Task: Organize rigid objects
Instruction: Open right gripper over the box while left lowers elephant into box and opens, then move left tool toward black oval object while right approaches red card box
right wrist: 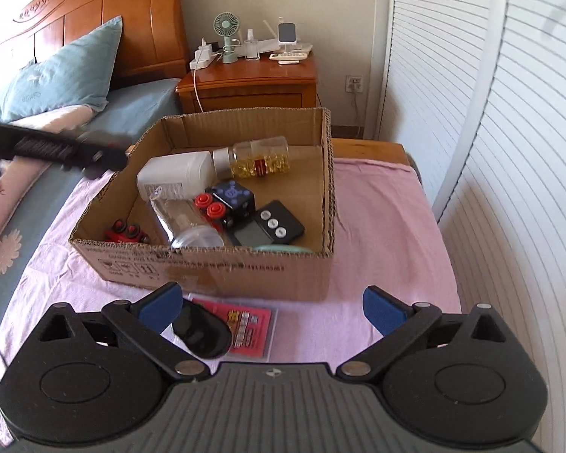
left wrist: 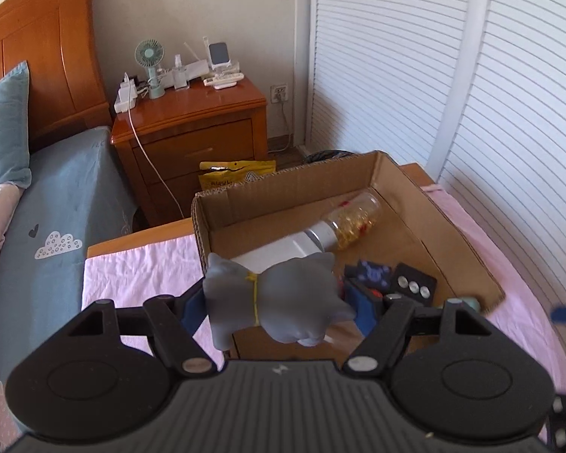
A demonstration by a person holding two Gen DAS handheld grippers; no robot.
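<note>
Bed [right wrist: 56,173]: blue sheet w/ pillow, left of table.
Table cloth [right wrist: 377,226]: pink, creased, under box.
Nightstand [right wrist: 245,83]: wooden, behind box; small fan, chargers on top.
Cardboard box [right wrist: 215,268]: open-topped, on pink cloth, mid-table.
White bottle [right wrist: 177,177]: lying on side in box, far-left part.
Clear bottle w/ yellow capsules [right wrist: 260,158]: lying on side, touching white bottle's right end.
Clear plastic jar [right wrist: 185,222]: tilted, mouth toward near wall.
Grey stuffed toy [left wrist: 279,298]: soft, tied round middle w/ yellow band; gripped in left gripper [left wrist: 279,302], blue pads pressing on both sides, held above box's near-left corner.
Black scale [right wrist: 271,224]: flat in box, three round buttons, near-right part.
Dark cube [right wrist: 232,200]: blue pattern, beside scale; two red buttons on its left.
Red toy [right wrist: 126,232]: near-left corner of box; prob. a small car, partly hidden.
Red card [right wrist: 245,326]: flat on cloth, just in front of box.
Black object [right wrist: 202,330]: dark, rounded, lying on card's left edge; type unclear.
Right gripper [right wrist: 269,307]: spread wide, nothing between pads, hanging over card.
</note>
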